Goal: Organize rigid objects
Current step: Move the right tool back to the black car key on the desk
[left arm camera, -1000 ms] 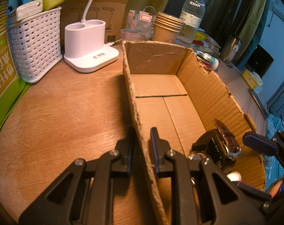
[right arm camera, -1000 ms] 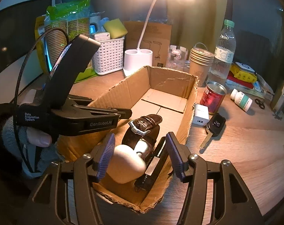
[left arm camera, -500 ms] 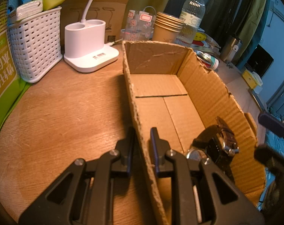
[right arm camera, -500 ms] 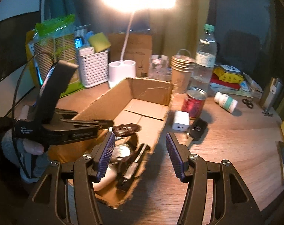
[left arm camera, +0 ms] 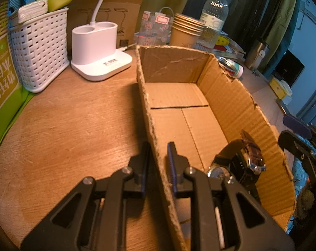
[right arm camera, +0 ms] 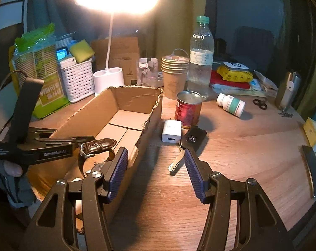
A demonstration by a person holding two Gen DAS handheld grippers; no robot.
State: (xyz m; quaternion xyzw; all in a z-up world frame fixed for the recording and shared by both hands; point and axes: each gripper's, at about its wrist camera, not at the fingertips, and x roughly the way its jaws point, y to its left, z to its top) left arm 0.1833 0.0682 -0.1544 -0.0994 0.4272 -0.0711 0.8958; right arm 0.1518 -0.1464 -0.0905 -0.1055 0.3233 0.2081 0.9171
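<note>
An open cardboard box (left arm camera: 237, 96) (right arm camera: 135, 98) lies on the wooden desk. My left gripper (left arm camera: 158, 154) is shut on the box's left wall, one finger outside and one inside. A wristwatch (left arm camera: 247, 156) (right arm camera: 97, 146) with a dark leather strap rests in the box's near end, with other small items partly hidden. My right gripper (right arm camera: 155, 171) stands open and empty above the desk, just right of the box. Ahead of it lie a car key (right arm camera: 189, 142), a white charger cube (right arm camera: 171, 130), a red tin can (right arm camera: 188, 108) and a white pill bottle (right arm camera: 231, 104).
Behind the box stand a white lamp base (left arm camera: 97, 50), a white woven basket (left arm camera: 41, 48), stacked paper cups (right arm camera: 174, 73) and a water bottle (right arm camera: 200, 52). Green packaging (left arm camera: 1, 87) lines the left edge. A hand (right arm camera: 11, 167) holds the left gripper's handle.
My right gripper has drawn back out of the box and swung right, over the desk toward the key and charger. The left gripper and the box have not moved.
</note>
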